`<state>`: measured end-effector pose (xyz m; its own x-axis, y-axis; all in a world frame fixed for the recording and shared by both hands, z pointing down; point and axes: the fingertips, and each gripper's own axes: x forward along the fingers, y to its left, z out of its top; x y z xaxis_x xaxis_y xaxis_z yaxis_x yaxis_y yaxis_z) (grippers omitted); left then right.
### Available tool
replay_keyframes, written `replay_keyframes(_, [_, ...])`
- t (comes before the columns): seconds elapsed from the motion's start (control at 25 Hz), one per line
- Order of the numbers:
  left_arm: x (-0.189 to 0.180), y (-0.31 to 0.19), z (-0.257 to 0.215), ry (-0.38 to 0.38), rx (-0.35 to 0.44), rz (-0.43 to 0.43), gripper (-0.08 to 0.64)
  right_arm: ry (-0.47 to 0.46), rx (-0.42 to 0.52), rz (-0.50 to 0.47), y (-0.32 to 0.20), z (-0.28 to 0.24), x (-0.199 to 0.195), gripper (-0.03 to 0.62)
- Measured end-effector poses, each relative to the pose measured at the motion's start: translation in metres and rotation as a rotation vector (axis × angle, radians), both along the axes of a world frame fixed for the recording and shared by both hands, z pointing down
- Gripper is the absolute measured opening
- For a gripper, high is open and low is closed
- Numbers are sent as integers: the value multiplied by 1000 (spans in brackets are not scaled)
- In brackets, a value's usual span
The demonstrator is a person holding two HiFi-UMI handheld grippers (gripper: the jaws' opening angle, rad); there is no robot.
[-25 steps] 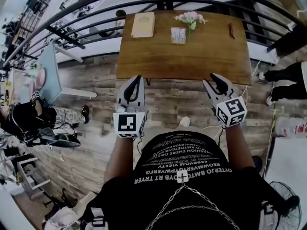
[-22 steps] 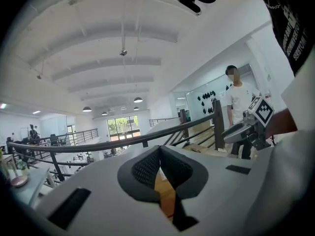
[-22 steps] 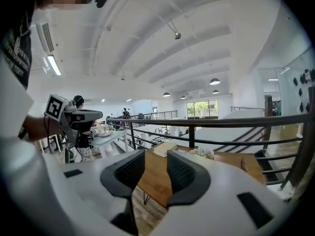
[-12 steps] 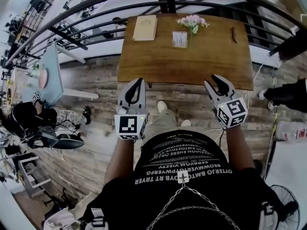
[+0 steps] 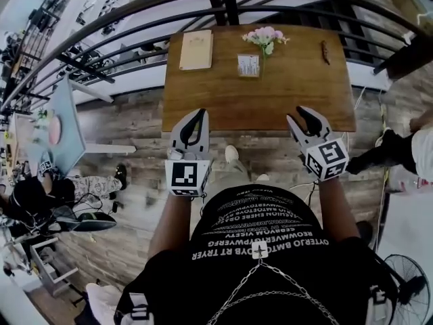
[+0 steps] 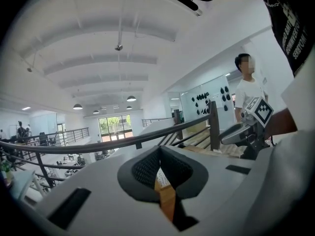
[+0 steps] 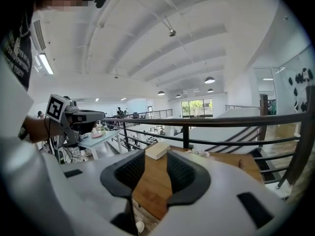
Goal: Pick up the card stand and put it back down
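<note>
The card stand (image 5: 248,66), a small upright holder with a white printed card, stands on the far half of the wooden table (image 5: 223,100), just left of a bunch of pink flowers (image 5: 265,38). My left gripper (image 5: 198,117) hovers at the table's near edge with its jaws together and nothing in them. Through the slit below its pads (image 6: 142,168), a white card shows on the wood. My right gripper (image 5: 306,117) is held over the near right edge, open and empty. The pale notebook (image 7: 157,150) and the table show beyond it. Both grippers are well short of the stand.
A pale notebook (image 5: 196,49) lies at the table's far left and a small dark object (image 5: 325,51) at its far right. A dark metal railing (image 5: 135,9) curves behind the table. A person's legs (image 5: 389,151) are at the right, and a glass side table (image 5: 64,117) at the left.
The table has come nearer in the head view, so both grippers now reach its near edge. The person at the right has walked further right. Neither gripper's jaws have changed.
</note>
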<state>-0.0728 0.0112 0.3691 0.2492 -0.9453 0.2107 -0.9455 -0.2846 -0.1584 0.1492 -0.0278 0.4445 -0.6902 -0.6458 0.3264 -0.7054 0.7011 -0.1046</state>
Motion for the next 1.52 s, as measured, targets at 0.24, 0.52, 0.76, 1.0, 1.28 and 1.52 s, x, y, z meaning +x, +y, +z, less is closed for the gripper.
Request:
replay_keyframes(0.24, [-17, -45, 12, -12, -8, 23, 26, 10, -15, 24, -37, 10, -17, 147])
replay_keyframes(0.52, [-41, -86, 2, -24, 3, 54, 26, 20, -17, 55, -71, 2, -40, 147])
replay_keyframes(0.76, [-42, -128, 34, -24, -4, 103, 26, 24, -29, 99, -101, 33, -42, 147])
replay_keyframes(1.0, [-58, -161, 11, 0, -6, 155, 27, 53, -33, 146, -125, 5, -58, 149])
replay_keyframes(1.28, [-70, -183, 17, 18, -15, 217, 27, 73, -41, 209, -138, 12, -66, 149])
replay_keyframes(1.52, [-68, -191, 23, 28, -34, 246, 27, 90, -79, 218, -145, 36, -66, 149])
